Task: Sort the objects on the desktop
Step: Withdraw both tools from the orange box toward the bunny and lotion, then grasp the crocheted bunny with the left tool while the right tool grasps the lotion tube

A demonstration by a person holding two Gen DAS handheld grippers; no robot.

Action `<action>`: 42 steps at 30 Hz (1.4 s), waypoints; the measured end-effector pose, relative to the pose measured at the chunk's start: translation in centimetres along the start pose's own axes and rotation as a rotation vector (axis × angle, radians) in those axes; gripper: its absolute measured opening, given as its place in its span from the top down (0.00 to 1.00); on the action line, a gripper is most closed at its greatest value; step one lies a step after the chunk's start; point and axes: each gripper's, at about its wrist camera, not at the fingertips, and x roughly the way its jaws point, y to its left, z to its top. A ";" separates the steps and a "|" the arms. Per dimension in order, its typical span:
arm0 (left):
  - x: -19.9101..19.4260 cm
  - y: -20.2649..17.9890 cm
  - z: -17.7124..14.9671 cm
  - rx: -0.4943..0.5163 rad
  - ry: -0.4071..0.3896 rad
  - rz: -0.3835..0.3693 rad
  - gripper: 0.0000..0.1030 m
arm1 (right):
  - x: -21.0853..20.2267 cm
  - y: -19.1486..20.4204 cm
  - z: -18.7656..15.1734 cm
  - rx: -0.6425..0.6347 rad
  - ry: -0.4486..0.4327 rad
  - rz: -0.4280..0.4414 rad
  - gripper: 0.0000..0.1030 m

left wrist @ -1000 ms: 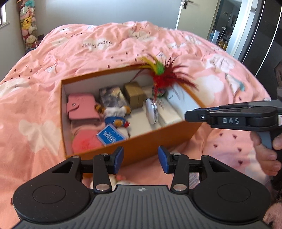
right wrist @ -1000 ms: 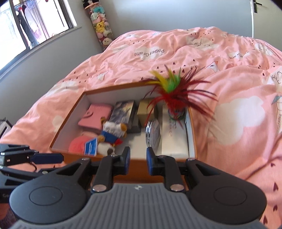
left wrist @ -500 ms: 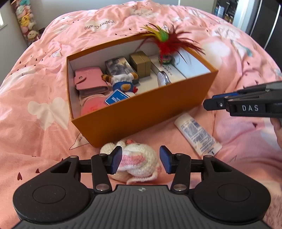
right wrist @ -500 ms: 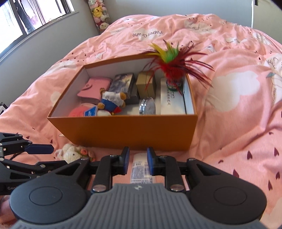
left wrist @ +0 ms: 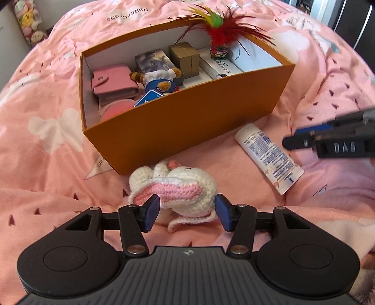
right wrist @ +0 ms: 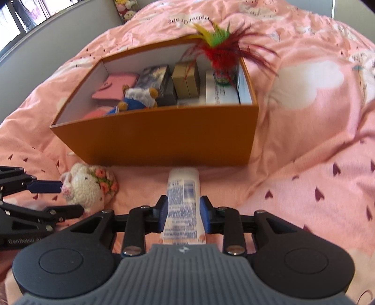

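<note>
An orange box stands on the pink bedspread and holds a pink wallet, a small bear toy, cartons and a feather shuttlecock. A white and pink crocheted bunny lies in front of the box. My left gripper is open with its pads either side of the bunny's near end. A white tube lies before the box. My right gripper is open around the tube, its pads close to both sides. The tube also shows in the left wrist view.
The bedspread is soft and wrinkled all around. Plush toys hang by the wall at far left. A window is at the far left of the right wrist view. The bunny lies left of the tube.
Both grippers have pulled back from above the box and dropped toward the bed. The left now brackets the bunny, the right brackets the tube. Both have opened wider.
</note>
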 end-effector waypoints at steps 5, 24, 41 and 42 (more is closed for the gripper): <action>0.9 1.3 -0.3 -0.071 0.001 -0.082 0.35 | 1.3 -1.2 -0.6 0.069 0.071 0.029 0.68; 2.2 9.6 -0.8 -0.721 0.099 -0.321 0.34 | 5.0 -3.1 -1.5 0.166 0.200 0.074 0.54; 6.2 7.6 -0.7 -0.814 0.181 -0.184 0.22 | 3.4 -1.6 -2.1 0.136 0.175 0.110 0.84; 6.3 7.5 -0.7 -0.816 0.184 -0.177 0.22 | 2.8 -1.4 -2.0 0.128 0.155 0.108 0.88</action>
